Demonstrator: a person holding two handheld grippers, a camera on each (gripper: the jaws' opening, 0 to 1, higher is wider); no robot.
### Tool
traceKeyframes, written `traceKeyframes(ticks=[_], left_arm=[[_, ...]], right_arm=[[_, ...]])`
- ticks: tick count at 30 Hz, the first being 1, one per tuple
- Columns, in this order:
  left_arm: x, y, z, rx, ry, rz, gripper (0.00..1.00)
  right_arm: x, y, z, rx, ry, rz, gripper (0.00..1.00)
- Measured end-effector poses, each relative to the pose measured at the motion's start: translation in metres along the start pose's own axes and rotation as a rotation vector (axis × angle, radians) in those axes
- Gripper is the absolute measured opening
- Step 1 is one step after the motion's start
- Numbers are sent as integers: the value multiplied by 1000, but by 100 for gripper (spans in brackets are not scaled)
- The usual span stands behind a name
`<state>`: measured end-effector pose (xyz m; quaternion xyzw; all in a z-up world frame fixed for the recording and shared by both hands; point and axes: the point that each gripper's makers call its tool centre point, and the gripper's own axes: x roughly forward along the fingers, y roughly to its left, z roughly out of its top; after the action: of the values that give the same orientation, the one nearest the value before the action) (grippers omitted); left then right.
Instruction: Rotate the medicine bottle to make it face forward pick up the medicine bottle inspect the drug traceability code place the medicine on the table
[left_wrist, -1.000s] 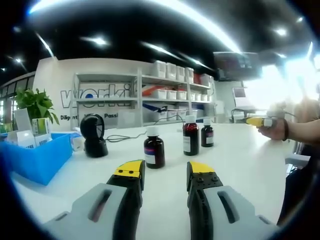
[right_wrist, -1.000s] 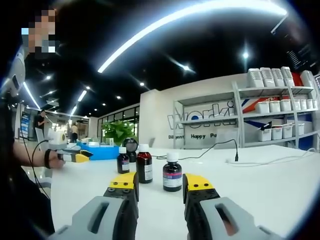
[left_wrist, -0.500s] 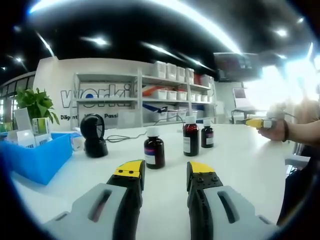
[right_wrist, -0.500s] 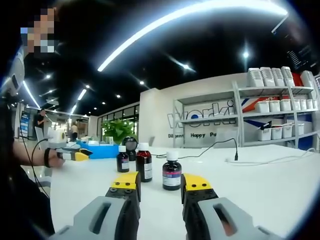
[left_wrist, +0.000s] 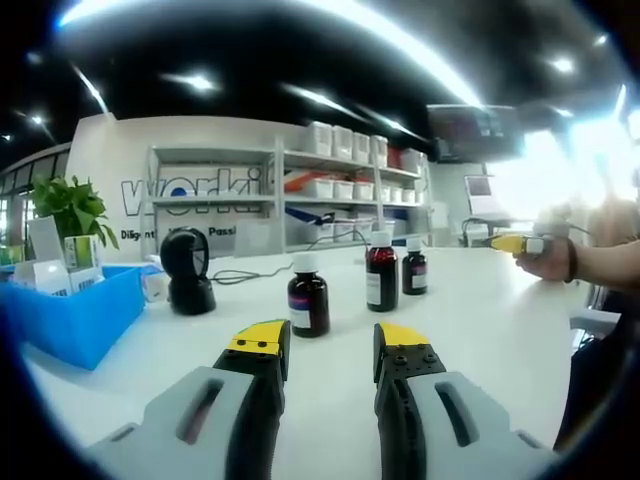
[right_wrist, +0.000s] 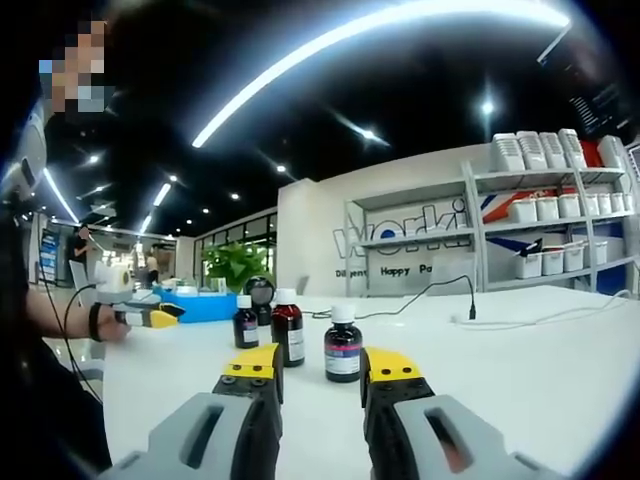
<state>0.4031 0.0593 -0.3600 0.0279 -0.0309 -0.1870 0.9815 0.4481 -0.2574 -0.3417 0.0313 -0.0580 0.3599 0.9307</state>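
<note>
Little has changed: our right gripper (right_wrist: 315, 365) has eased slightly forward, jaws still parted and empty, the nearest medicine bottle (right_wrist: 342, 343) at twelve o'clock on the table (right_wrist: 520, 350); rotation not begun

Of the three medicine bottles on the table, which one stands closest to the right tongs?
The white-capped bottle framed between the open right tongs. The taller reddish bottle and the small dark bottle stand farther back, off to its left in the right gripper view.
</note>
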Motion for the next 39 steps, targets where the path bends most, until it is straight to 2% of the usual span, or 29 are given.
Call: traceKeyframes(ticks=[39], left_arm=[[0,1,-1,-2,2,-4,26]], right_arm=[[1,5,-1,-10,14,-3,25]])
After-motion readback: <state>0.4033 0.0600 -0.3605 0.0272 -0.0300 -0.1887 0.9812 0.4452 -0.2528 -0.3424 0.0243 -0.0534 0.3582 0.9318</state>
